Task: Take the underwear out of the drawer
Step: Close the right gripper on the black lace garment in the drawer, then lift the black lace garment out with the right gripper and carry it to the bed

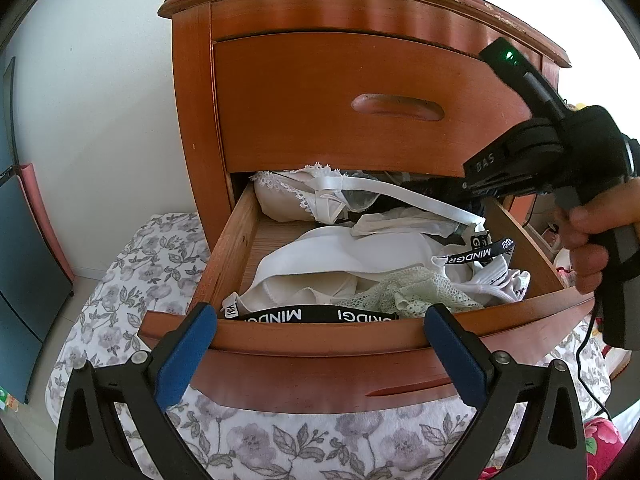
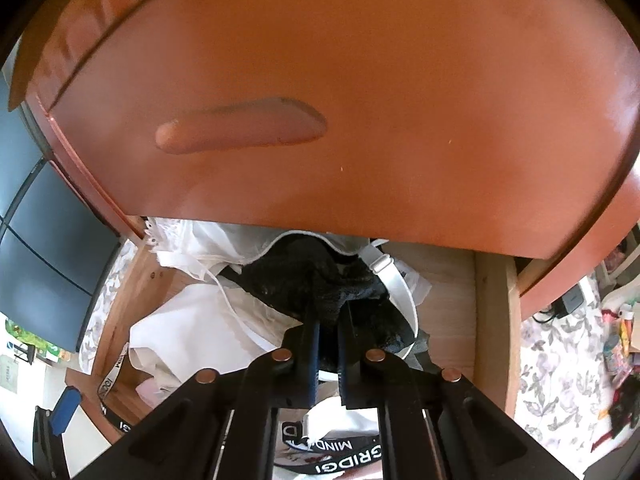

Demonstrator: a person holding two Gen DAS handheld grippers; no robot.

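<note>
The black lace underwear [image 2: 320,284] sits at the back of the open drawer [image 1: 240,248], right under the bottom edge of the closed drawer [image 1: 320,100] above it, and the right gripper [image 2: 329,312] is clenched on it, both fingers pinching a fold of the black lace with the blue pads nearly together. It's lying on top of a jumble of white stuff, so still inside the drawer. Around it I count two white bras, a lace-trimmed one [image 1: 296,196] at the back left with its strap [image 1: 412,198] stretched across to the right, and a smooth padded one [image 1: 320,256] in the middle. There's also one pale green lace piece [image 1: 404,290] near the front, and two black elastic bands with white lettering, one [image 1: 316,314] along the front edge and one [image 1: 480,254] on the right. The left gripper [image 1: 320,322] hangs in front of the drawer with its two blue-padded fingers spread wide, nothing between them, tips just at the drawer's front rim. The person's hand [image 1: 592,240] holds the right gripper's handle. The whole thing is one wooden nightstand [image 1: 192,120] next to a floral bedspread [image 1: 132,280].
</note>
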